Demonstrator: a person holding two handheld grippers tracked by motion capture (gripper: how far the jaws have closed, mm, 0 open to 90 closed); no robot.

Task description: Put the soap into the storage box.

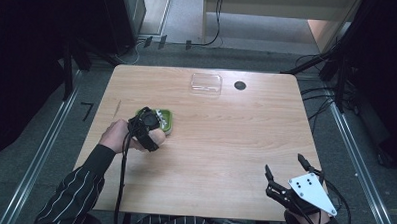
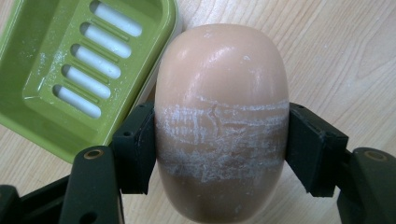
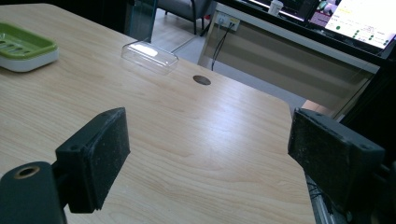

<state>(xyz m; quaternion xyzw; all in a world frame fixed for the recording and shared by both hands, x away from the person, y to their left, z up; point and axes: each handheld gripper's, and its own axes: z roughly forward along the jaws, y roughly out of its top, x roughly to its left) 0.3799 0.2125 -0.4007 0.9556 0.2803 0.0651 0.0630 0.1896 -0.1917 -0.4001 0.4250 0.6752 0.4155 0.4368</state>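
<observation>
While the left gripper clamps its jaws across the soap bar's short waist, long axis pointing away, the green soap dish sits just beside it on the surface; right gripper open, well apart.

A peach-coloured oval soap bar is sitting clamped across its middle between the left tongs, its band there scuffed white. It is hanging just beside the green slotted soap dish, over the worktop. The dish is lying flat at the worktop's left side, white showing through its slots.
</observation>
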